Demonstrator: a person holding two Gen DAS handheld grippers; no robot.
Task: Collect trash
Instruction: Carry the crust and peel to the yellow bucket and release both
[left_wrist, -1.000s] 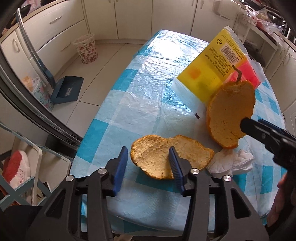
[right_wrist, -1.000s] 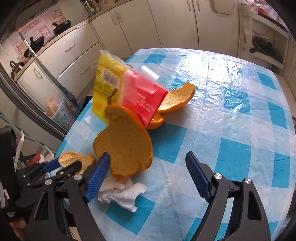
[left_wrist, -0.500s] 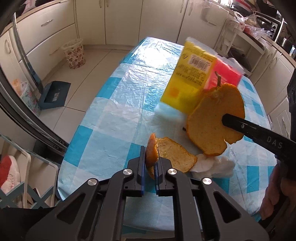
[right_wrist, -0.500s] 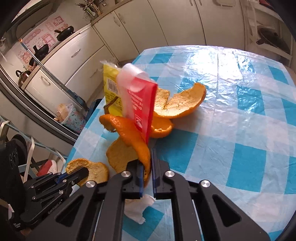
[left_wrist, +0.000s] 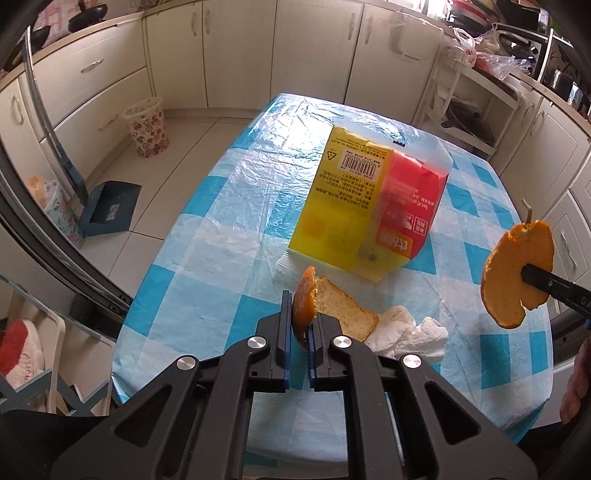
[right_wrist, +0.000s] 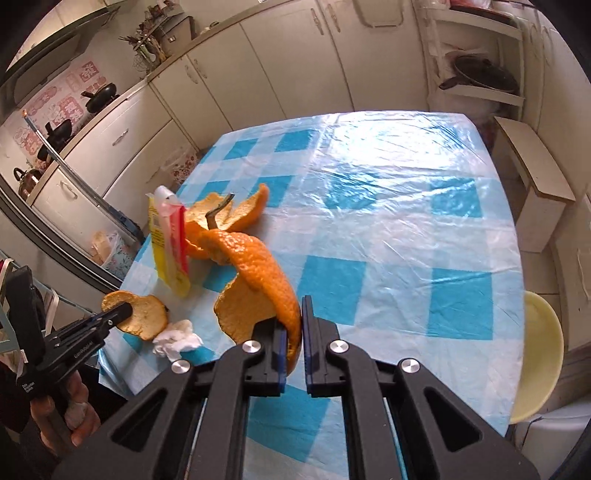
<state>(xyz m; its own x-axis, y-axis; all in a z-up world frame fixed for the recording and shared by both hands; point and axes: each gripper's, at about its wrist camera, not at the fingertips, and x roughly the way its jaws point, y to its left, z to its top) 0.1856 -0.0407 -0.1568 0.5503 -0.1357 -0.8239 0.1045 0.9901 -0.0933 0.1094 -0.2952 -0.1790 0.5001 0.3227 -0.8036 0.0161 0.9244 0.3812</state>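
Note:
In the left wrist view my left gripper (left_wrist: 299, 321) is shut on the edge of a small orange peel (left_wrist: 343, 314), which stands folded up near the table's front edge. My right gripper (right_wrist: 293, 332) is shut on a large curled orange peel (right_wrist: 266, 284). From the left view that peel (left_wrist: 517, 273) hangs in the air at the right, off the table. A yellow and red wrapper (left_wrist: 362, 206) lies mid-table. A crumpled white tissue (left_wrist: 410, 332) lies beside the small peel. More peel (right_wrist: 236, 210) rests behind the wrapper.
The table carries a blue and white checked plastic cloth (right_wrist: 388, 206). A floral waste basket (left_wrist: 146, 127) and a blue dustpan (left_wrist: 110, 208) sit on the floor at the left. A yellow chair (right_wrist: 539, 350) and a cardboard box (right_wrist: 535, 184) stand at the table's right.
Both grippers closed, each on a piece of peel. The small peel folded upright in the left gripper. The right gripper carried the large peel off to the right, away from the wrapper.

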